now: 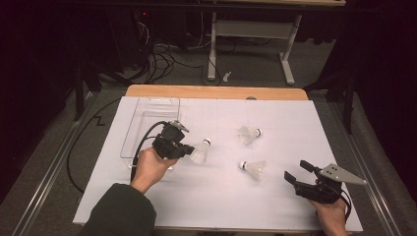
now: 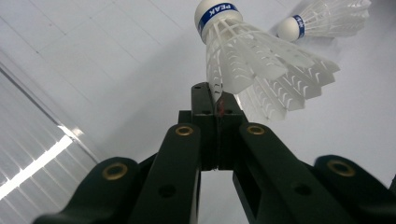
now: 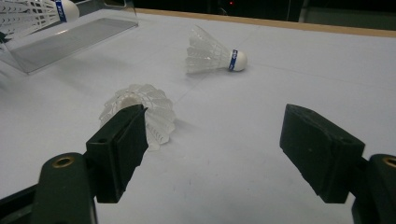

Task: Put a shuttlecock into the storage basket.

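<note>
Left tool point(image 1: 186, 149) pinches a shuttlecock point(image 1: 200, 151) by a feather edge, seemingly just off the table point(image 1: 216, 196), beside the clear tray point(image 1: 147, 115). Right tool point(image 1: 296, 172) spread, empty.

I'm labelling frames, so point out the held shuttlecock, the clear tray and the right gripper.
held shuttlecock point(image 2: 252, 60), left gripper view, feather skirt.
clear tray point(image 1: 132, 129), high view, left wall.
right gripper point(image 3: 212, 154), right gripper view, gap between open fingertips.

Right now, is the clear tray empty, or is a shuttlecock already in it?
Empty: the clear tray shows only its bare floor. The left gripper holds one shuttlecock beside it.
</note>
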The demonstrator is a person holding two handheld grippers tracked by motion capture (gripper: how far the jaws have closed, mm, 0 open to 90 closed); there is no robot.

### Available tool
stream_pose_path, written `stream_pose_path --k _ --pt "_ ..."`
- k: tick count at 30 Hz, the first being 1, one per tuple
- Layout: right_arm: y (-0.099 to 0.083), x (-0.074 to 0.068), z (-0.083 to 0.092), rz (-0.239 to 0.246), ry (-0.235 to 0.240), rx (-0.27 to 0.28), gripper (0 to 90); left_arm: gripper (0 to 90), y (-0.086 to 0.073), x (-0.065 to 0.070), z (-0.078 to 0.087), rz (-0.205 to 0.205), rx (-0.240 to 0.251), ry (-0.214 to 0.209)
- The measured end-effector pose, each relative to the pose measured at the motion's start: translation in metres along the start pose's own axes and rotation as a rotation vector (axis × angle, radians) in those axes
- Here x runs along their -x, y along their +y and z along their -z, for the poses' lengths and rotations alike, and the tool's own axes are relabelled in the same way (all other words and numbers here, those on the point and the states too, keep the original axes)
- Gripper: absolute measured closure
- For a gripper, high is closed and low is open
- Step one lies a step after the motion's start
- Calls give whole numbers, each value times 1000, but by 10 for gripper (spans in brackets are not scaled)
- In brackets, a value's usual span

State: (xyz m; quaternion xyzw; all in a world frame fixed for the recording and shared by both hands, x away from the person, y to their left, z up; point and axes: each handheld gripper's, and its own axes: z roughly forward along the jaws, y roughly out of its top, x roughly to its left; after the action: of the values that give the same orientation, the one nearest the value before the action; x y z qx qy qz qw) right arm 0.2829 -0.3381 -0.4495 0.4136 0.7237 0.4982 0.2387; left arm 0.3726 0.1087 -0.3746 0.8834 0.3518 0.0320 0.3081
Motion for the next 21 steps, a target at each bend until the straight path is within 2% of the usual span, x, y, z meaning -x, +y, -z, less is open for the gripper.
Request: stream_pose_path --k 21 --pt "0 0 0 -1 0 1 237 897 4 -13 13 29 26 40"
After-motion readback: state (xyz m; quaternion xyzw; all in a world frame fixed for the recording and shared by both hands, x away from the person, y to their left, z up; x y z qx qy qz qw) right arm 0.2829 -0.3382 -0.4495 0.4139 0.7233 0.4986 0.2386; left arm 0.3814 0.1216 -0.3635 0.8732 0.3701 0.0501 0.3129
